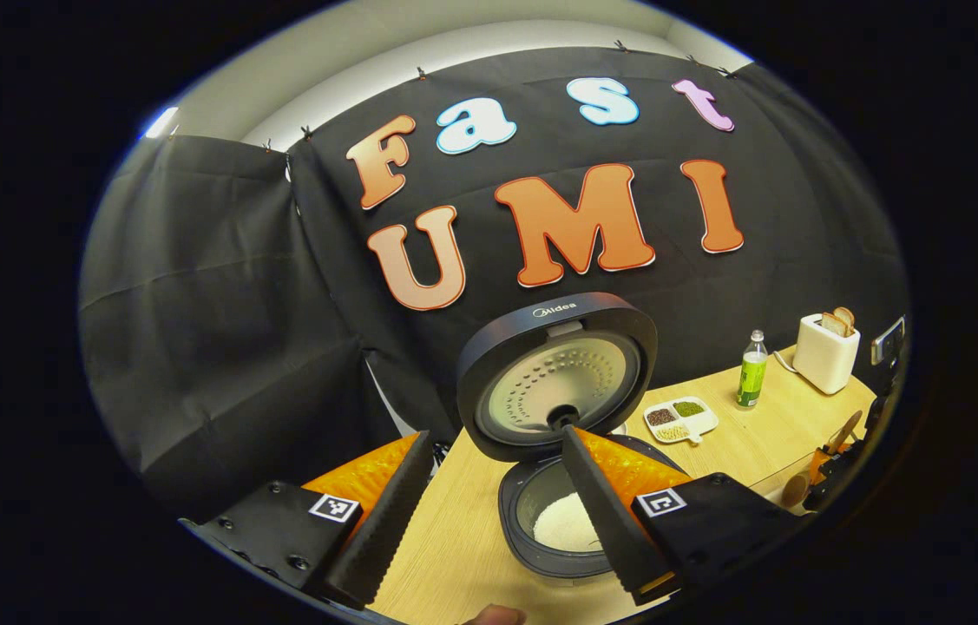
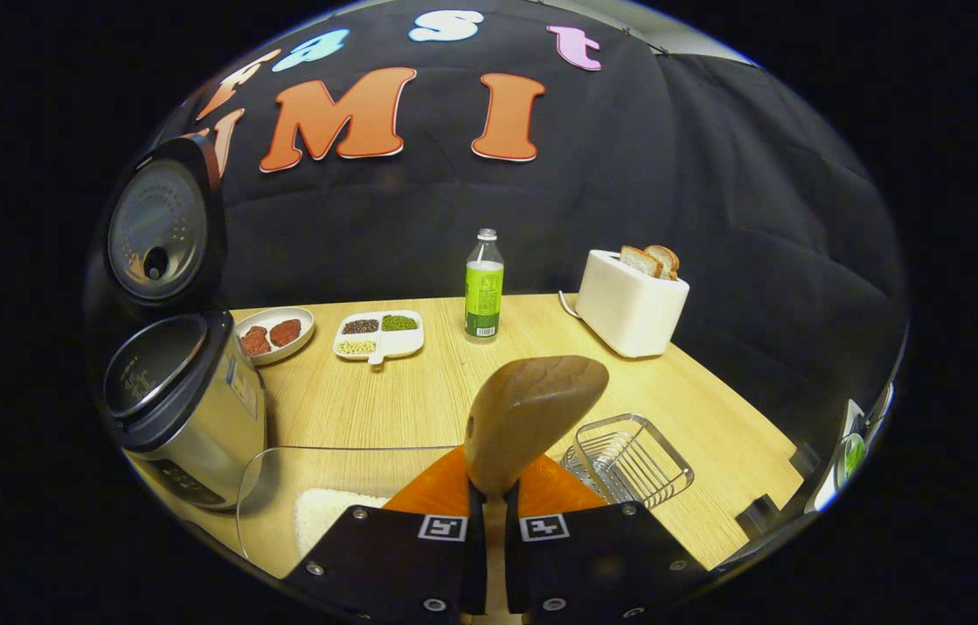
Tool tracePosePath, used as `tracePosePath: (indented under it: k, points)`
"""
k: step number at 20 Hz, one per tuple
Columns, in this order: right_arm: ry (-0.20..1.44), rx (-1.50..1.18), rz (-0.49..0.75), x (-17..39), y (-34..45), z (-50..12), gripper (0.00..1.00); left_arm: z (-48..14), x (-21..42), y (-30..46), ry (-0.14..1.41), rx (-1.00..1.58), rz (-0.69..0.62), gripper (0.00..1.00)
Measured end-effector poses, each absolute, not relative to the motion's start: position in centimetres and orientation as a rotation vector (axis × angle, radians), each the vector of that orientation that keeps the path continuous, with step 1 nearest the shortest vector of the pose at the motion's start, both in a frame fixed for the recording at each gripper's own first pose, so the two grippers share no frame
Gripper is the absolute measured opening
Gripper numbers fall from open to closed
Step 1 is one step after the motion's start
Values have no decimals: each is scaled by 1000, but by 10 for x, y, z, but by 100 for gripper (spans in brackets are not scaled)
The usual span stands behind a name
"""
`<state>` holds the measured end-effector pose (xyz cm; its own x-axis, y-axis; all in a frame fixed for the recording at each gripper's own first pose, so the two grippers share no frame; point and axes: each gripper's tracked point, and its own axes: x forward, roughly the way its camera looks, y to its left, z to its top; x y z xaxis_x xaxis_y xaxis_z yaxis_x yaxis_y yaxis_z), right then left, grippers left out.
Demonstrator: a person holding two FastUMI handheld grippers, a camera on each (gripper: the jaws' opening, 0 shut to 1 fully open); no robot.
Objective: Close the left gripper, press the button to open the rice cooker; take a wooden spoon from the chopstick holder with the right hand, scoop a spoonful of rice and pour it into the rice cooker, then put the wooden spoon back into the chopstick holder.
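Note:
The rice cooker (image 1: 541, 529) stands open, its lid (image 1: 558, 373) raised upright and white rice (image 1: 567, 521) in the pot. My left gripper (image 1: 495, 436) hangs open above its front rim, fingers wide apart and holding nothing. My right gripper (image 2: 489, 486) is shut on the wooden spoon (image 2: 532, 408), which points up and forward between the fingers. Below it lie a clear container (image 2: 280, 486) with white rice (image 2: 324, 512) and the wire chopstick holder (image 2: 627, 460). In the right gripper view the rice cooker (image 2: 185, 408) sits at the left. The right gripper (image 1: 836, 464) with the spoon (image 1: 844, 430) also appears at the far right of the left gripper view.
On the wooden table (image 2: 419, 391) stand a green bottle (image 2: 483, 295), a white toaster (image 2: 632, 304) with bread, a divided dish of beans (image 2: 380, 334) and a plate (image 2: 276, 334) with reddish pieces. A fingertip (image 1: 493, 615) shows at the bottom edge of the left gripper view.

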<state>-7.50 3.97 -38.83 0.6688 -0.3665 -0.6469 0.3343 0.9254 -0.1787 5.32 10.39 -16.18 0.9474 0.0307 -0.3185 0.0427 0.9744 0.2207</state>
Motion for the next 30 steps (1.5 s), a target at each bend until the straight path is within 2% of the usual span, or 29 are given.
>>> tracePosePath:
  k: [1, 2, 4, 5, 6, 7, 8, 9, 10, 17, 18, 19, 24, 25, 26, 27, 30]
  points:
    - [742, -54, -385, -78, 43, -393, 8, -164, 55, 103, 332, 226, -10, 93]
    - [730, -69, -387, -77, 43, -392, 8, -167, 55, 103, 340, 223, -12, 100]
    - [745, -27, -393, -79, 53, -395, 8, -170, 57, 104, 351, 220, -11, 100]
    - [734, 23, -393, -77, 59, -395, 8, -171, 58, 104, 356, 218, -10, 93]
    - [756, 63, -393, -77, 64, -397, 8, -174, 58, 105, 362, 216, -9, 93]
    - [761, 105, -394, -75, 70, -398, 8, -175, 59, 105, 367, 217, -8, 100]
    - [771, 158, -393, -75, 77, -400, 8, -177, 59, 108, 368, 219, -3, 93]
    - [771, 208, -387, -71, 86, -401, 8, -177, 59, 110, 371, 220, -2, 100]
    - [782, 236, -377, -71, 93, -402, 8, -178, 59, 112, 373, 221, -1, 93]
    - [878, 506, -351, -71, 108, -415, 8, -184, 66, 133, 387, 239, 12, 93]
    - [890, 544, -349, -73, 107, -416, 8, -182, 68, 135, 383, 243, 15, 100]
    - [892, 559, -348, -73, 105, -417, 8, -180, 70, 135, 374, 248, 15, 100]
    - [883, 420, -208, -67, 124, -406, 8, -175, 70, 137, 359, 261, 16, 100]
    - [866, 351, -170, -65, 129, -403, 8, -178, 67, 138, 366, 259, 18, 93]
    - [853, 265, -125, -65, 135, -400, 8, -180, 66, 139, 374, 256, 20, 93]
    - [841, 201, -91, -64, 143, -398, 8, -180, 66, 140, 379, 253, 24, 100]
    - [823, 146, -62, -65, 154, -398, 8, -177, 64, 142, 378, 256, 30, 100]
